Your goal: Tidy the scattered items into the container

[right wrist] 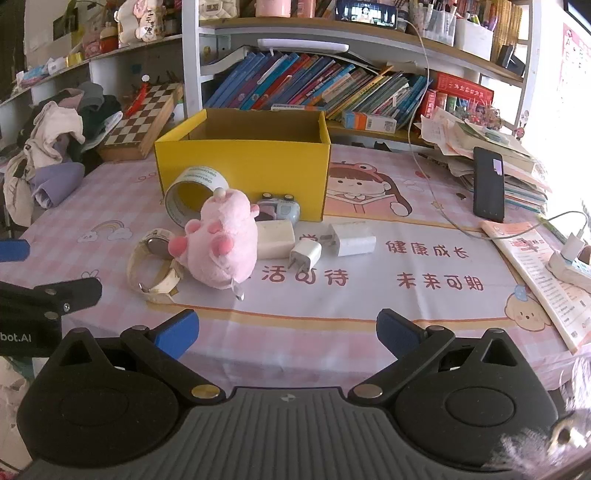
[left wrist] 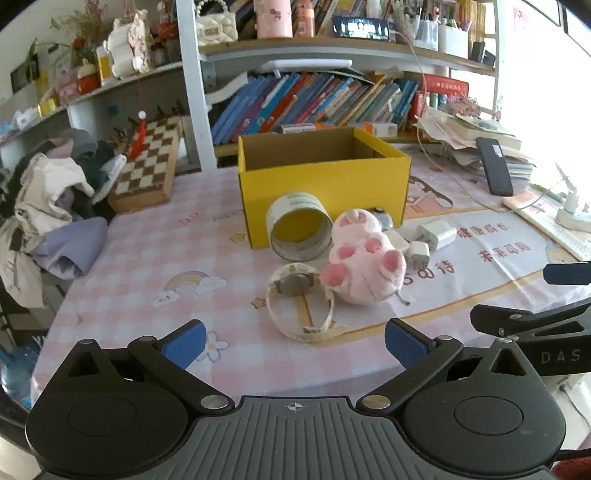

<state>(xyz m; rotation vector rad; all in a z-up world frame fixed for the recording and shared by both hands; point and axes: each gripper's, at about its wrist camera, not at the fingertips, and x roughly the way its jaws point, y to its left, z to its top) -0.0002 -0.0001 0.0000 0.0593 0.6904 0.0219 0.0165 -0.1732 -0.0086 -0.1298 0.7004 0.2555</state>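
Both tongs, left and right, gape wide, empty, facing the wristwatch at 12 o'clock, ready for the yellow box.

a lived-in home study corner, likely a child's. the surface wears a pink checked cartoon cloth printed with a girl and chinese characters. behind it, shelves carry slanting rows of picture books, pen pots and a quilted handbag. a folding chessboard and a heap of clothes sit at the left edge — household clutter, not workplace stock — with loose papers at the right.
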